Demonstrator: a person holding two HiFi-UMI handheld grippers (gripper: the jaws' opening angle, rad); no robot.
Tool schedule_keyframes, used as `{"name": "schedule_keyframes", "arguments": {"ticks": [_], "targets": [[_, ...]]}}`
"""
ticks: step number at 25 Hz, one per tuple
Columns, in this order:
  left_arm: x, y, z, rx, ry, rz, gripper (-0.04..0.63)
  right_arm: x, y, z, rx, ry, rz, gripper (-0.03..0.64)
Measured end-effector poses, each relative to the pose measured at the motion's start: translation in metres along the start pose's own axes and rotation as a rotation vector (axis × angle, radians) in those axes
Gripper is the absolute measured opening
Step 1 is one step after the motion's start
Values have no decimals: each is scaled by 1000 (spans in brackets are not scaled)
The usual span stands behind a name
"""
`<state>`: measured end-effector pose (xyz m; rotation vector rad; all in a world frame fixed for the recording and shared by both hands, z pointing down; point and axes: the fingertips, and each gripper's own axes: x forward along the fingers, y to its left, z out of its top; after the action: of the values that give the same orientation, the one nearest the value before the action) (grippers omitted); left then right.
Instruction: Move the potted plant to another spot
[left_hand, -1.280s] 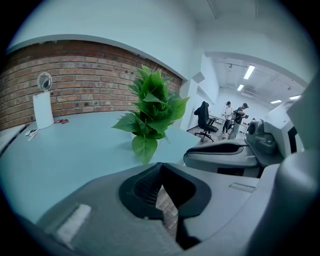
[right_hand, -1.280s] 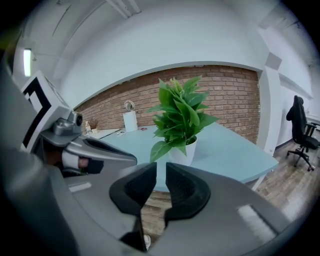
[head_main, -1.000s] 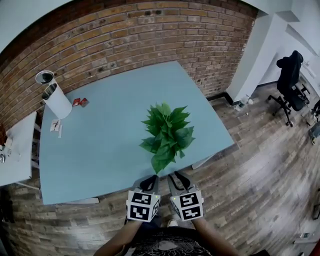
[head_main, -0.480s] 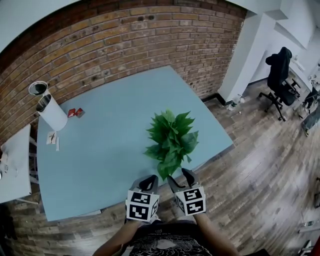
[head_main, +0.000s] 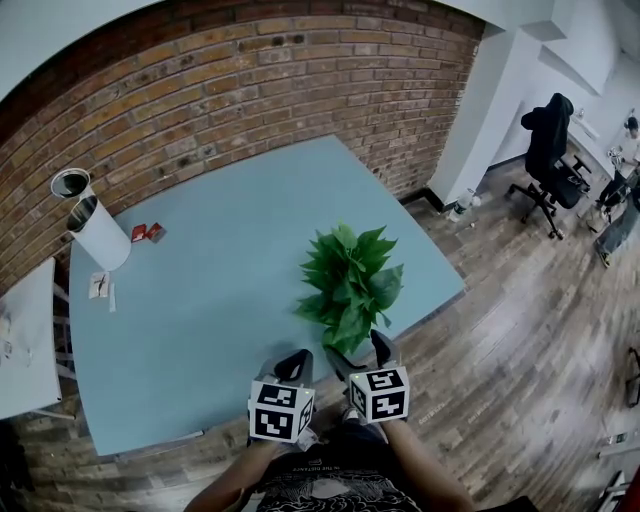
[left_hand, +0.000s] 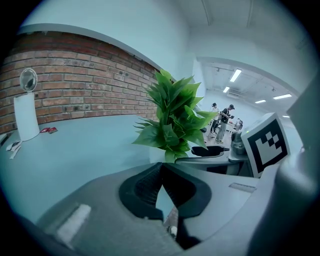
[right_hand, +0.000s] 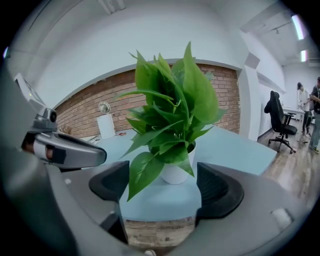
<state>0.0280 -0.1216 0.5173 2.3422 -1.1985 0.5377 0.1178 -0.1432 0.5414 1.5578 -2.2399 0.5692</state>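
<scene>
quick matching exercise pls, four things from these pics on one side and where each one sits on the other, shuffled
Things:
1. potted plant
2. white cylinder
3. black office chair
4. small red items

Places:
a. on the wood floor, off to the right of the table
b. standing upright at the table's far left
c. on the table near its front right edge
d. lying flat on the table just right of the cylinder

Pairs: 1-c, 2-b, 3-a, 4-d
</scene>
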Motion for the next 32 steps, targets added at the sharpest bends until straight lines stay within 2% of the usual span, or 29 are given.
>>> {"name": "schedule_keyframes", "arguments": {"ticks": [16,32], "targets": [[9,21,8,-11,-8,39,-6,39,-11,1,19,42,-40,497],[28,43,16,-32,7,50,-6,70,-14,-1,-20,90,-46,491]]}}
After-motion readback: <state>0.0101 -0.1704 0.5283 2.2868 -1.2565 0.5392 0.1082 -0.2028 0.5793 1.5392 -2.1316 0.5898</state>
